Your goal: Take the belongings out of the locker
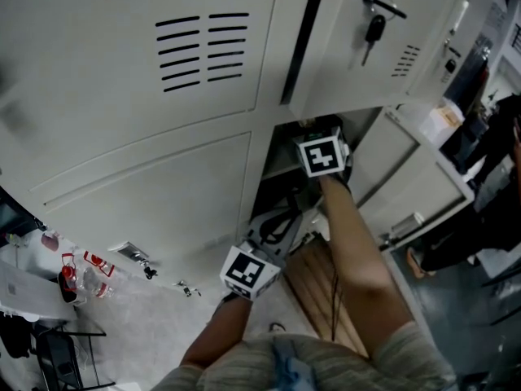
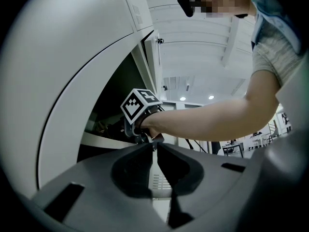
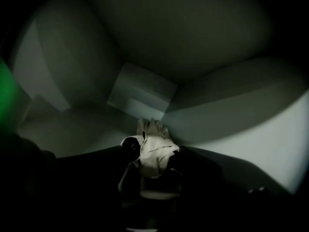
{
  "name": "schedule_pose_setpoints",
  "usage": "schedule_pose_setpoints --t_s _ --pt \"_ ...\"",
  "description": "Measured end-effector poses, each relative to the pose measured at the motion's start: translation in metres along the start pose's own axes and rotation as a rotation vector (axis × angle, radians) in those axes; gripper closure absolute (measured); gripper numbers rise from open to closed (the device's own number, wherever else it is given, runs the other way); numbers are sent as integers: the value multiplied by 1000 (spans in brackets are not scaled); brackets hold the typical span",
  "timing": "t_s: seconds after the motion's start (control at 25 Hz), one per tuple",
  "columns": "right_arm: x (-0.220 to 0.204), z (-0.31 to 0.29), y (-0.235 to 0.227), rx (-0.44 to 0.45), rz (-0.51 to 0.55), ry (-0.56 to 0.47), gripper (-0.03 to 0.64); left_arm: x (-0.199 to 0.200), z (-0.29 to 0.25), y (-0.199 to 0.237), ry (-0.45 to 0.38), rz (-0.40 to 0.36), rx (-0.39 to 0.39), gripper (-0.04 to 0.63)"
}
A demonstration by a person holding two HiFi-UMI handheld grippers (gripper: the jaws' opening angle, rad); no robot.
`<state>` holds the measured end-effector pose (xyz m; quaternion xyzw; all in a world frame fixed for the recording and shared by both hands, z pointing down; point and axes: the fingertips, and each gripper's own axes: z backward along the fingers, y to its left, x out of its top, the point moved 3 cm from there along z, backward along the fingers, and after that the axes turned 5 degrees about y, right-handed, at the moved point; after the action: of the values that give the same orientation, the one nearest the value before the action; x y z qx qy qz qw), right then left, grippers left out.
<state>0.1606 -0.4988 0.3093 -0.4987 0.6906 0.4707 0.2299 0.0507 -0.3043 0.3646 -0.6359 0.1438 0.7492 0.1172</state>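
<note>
The grey locker (image 1: 203,161) stands with its door (image 1: 342,63) swung open. My right gripper (image 1: 319,137) reaches into the dark compartment; its marker cube (image 2: 140,104) shows at the opening in the left gripper view. In the right gripper view a crumpled beige cloth (image 3: 155,151) lies on the compartment floor between the right gripper's (image 3: 153,159) dark jaws, which stand wide, and I see no pad pressing it. My left gripper (image 2: 154,148) hangs outside, below the opening, its jaws nearly together with nothing in them; the head view shows the left gripper (image 1: 277,226) low by the locker front.
A key (image 1: 374,31) hangs in the door's lock. A pale box shape (image 3: 142,93) sits at the back of the compartment. Brown boards (image 1: 321,287) lie beside my right forearm. Bottles with red labels (image 1: 81,275) stand at the far left, near small metal bits (image 1: 186,287).
</note>
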Motion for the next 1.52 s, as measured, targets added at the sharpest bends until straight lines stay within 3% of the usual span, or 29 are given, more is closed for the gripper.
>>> schedule_pose_setpoints --t_s 0.32,0.52,0.88,1.16,1.52 --pt "-10 -15 -2 -3 -100 147 319 0 -4 -3 -1 10 -6 584" --pt "-11 -14 -8 -89 -36 122 357 2 -2 -1 -4 9 8 584" --pt "-11 -19 -1 -66 -15 71 423 1 3 -3 3 8 11 584" --pt "-15 -12 -8 -99 -13 87 431 0 6 -1 6 7 21 584" --pt "-17 10 5 -51 6 44 433 -1 5 -2 26 8 29 584"
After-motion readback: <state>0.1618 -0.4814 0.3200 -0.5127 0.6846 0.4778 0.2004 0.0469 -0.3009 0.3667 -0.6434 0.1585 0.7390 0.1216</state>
